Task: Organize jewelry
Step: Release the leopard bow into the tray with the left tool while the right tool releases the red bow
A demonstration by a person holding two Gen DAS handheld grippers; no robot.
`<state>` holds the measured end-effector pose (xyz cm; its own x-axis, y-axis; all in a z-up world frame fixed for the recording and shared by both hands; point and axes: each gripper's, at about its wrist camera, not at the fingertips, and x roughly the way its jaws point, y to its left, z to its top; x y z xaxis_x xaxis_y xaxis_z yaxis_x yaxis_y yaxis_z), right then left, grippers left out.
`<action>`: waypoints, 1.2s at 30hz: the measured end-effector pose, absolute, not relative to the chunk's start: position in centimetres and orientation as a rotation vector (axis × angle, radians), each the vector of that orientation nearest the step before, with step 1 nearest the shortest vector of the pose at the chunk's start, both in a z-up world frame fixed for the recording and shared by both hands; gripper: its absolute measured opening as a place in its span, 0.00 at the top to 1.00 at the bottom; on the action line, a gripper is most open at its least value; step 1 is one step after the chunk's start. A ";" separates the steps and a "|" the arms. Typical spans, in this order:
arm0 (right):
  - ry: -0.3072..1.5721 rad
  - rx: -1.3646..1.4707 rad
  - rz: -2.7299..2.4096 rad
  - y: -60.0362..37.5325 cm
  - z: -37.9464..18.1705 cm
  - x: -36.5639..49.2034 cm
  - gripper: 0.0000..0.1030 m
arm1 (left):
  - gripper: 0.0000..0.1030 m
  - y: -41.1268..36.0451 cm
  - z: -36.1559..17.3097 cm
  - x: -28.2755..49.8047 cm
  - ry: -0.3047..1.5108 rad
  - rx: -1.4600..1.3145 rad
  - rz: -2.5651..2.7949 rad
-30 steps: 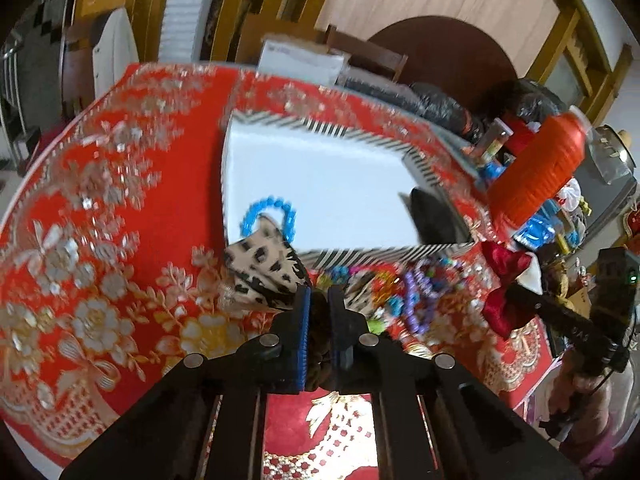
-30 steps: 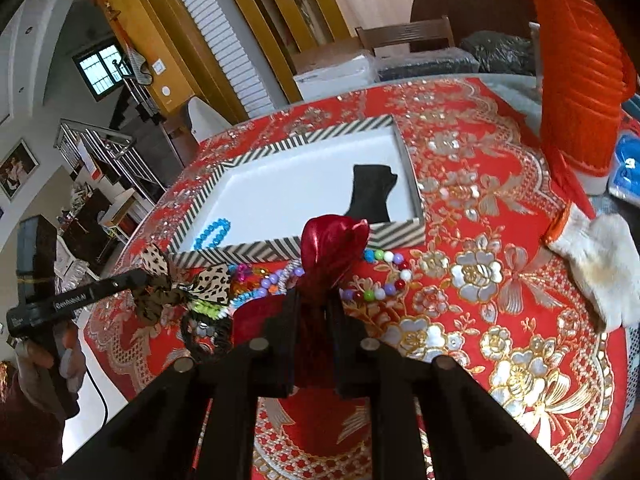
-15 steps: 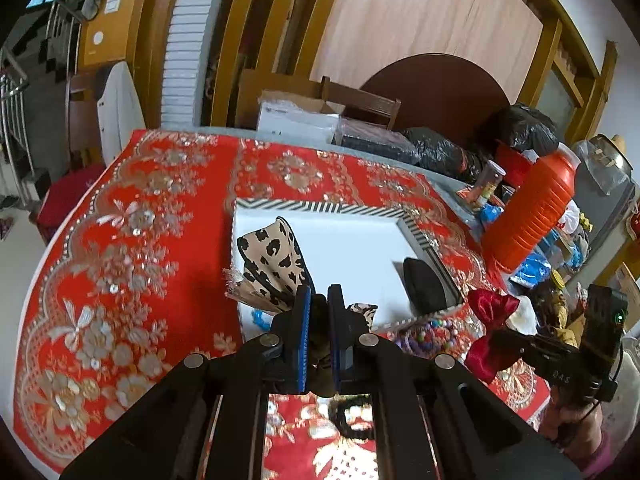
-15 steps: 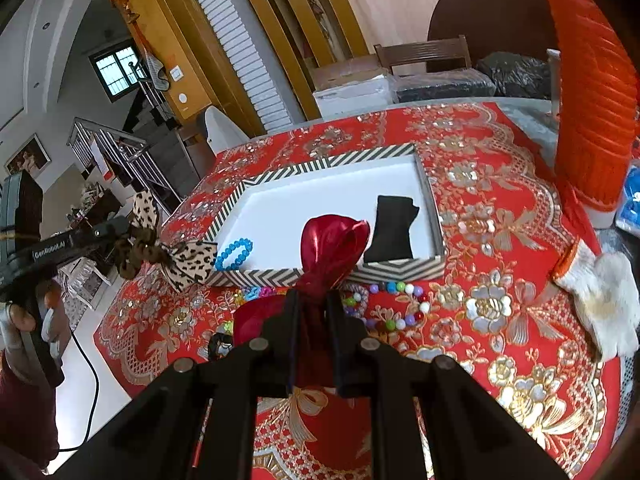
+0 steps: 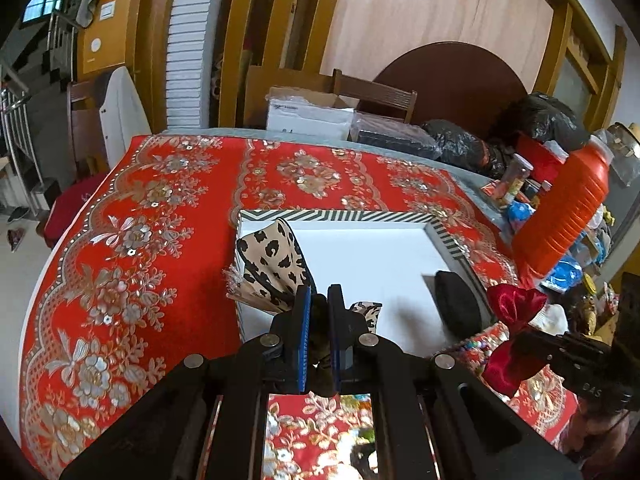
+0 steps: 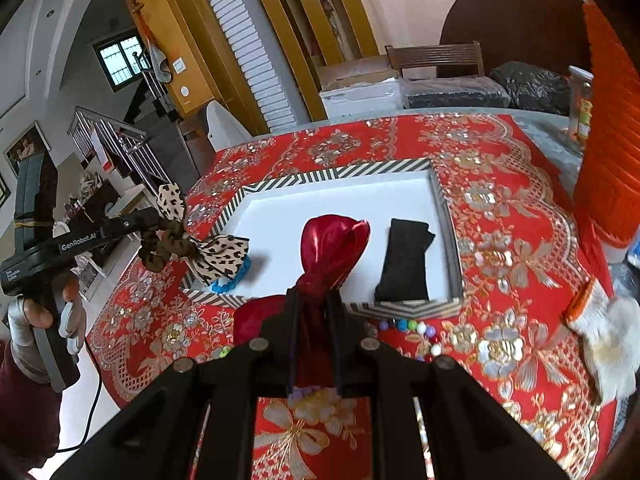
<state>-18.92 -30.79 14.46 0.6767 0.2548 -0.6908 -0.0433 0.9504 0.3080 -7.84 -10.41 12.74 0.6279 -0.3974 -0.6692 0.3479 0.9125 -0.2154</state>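
Note:
My left gripper [image 5: 319, 304] is shut on the knot of a leopard-print bow [image 5: 272, 264], held in the air over the near left corner of the white tray [image 5: 340, 216]. In the right wrist view the same leopard-print bow [image 6: 218, 254] hangs above a blue bead bracelet [image 6: 226, 285]. My right gripper [image 6: 316, 300] is shut on the knot of a shiny red bow [image 6: 334, 244], raised above the tray's front rim [image 6: 400, 310]. A black fabric piece [image 6: 404, 266] lies in the tray's right part. Coloured beads [image 6: 404, 326] lie on the cloth in front of the tray.
A red and gold embroidered cloth [image 5: 160, 248] covers the table. A tall orange ribbed container [image 5: 560, 224] stands at the right with bottles and bags behind it. A white work glove [image 6: 604, 332] lies right of the tray. Boxes and a chair stand beyond the far edge.
Both grippers have risen and moved toward the tray with their bows. The leopard bow has come from the bead pile to above the tray's left corner; the red bow now hangs over the front rim.

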 end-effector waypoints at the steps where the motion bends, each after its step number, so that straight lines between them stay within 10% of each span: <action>1: 0.813 0.271 0.169 -30.7 14.5 -18.6 0.87 | 0.94 -10.5 12.6 -7.5 0.785 -0.068 -0.425; 36: 1.058 0.168 0.112 -30.2 6.0 -7.2 0.86 | 0.92 -12.8 4.4 2.3 0.942 -0.047 -0.341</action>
